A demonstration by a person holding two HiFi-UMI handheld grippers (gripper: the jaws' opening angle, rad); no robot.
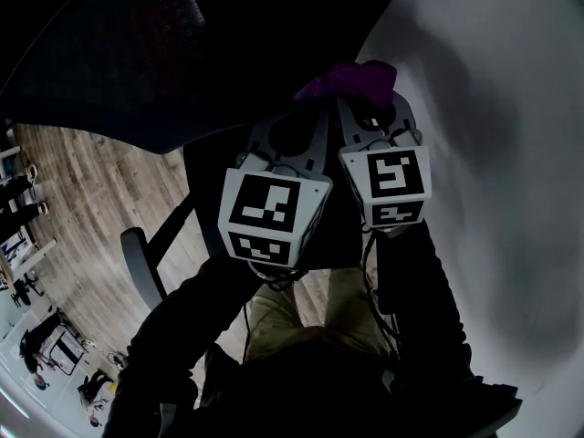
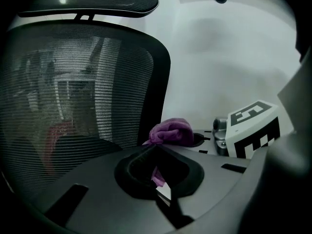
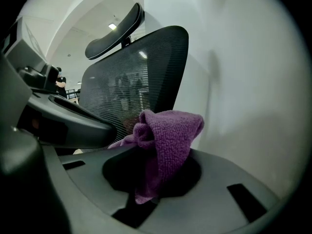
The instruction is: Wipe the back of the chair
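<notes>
Black-and-white square markers, no readable lettering, cover the cubes on the left gripper and right gripper. The right gripper's jaws are clamped on a bunched purple microfibre cloth. The left gripper's jaws are pressed together on a corner of it. Just beyond the cloth stands the mesh back of the office chair, topped by a headrest. A white wall stands close behind the chair.

Chair back runs off the left edge.
</notes>
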